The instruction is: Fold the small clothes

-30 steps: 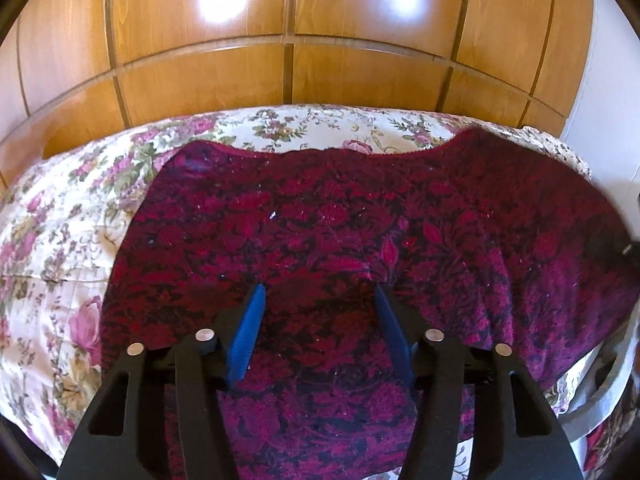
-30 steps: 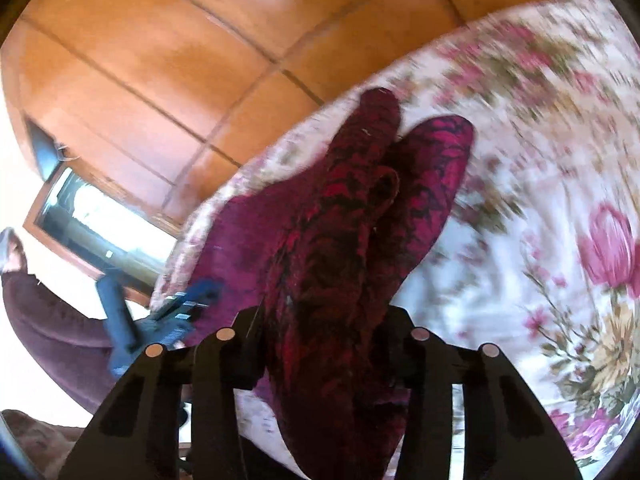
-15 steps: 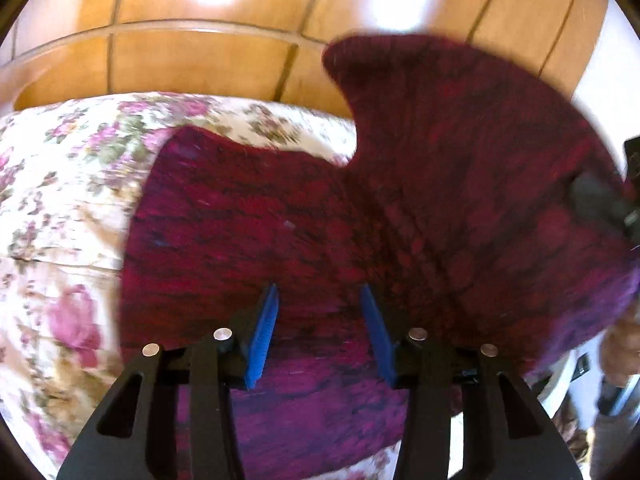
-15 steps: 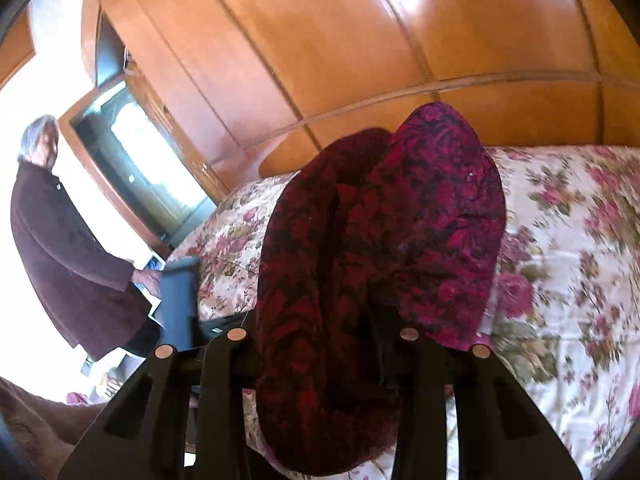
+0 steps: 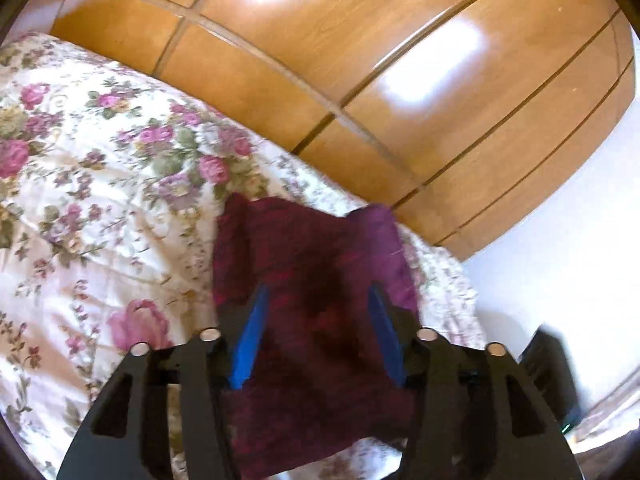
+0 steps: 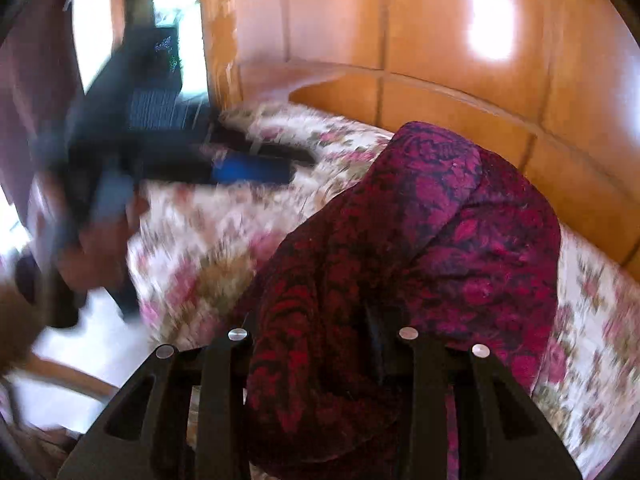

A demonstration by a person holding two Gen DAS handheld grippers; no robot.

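Bedspread [image 5: 100,208]: floral, spread under everything, wooden wardrobe [image 5: 360,80] behind it.
Garment [image 5: 312,280]: dark red patterned cloth, on the bedspread near its wardrobe-side edge.
Left gripper [image 5: 318,300]: jaws just widened, blue pads clear of the cloth.
Right gripper [image 6: 320,328]: clenched on a raised bunch of the garment [image 6: 420,240].

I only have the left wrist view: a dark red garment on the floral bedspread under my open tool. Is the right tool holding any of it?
Observer: Yes. The right tool is shut on a bunched fold of the garment, which hides its fingers.
Operator: Is that fold flat on the bed?
Observer: No, it humps up above the bedspread.
Operator: Where is my left tool from there?
Observer: The left tool shows blurred at upper left, over the bedspread, apart from that fold; its jaws have just been opening, nothing pinched between them.
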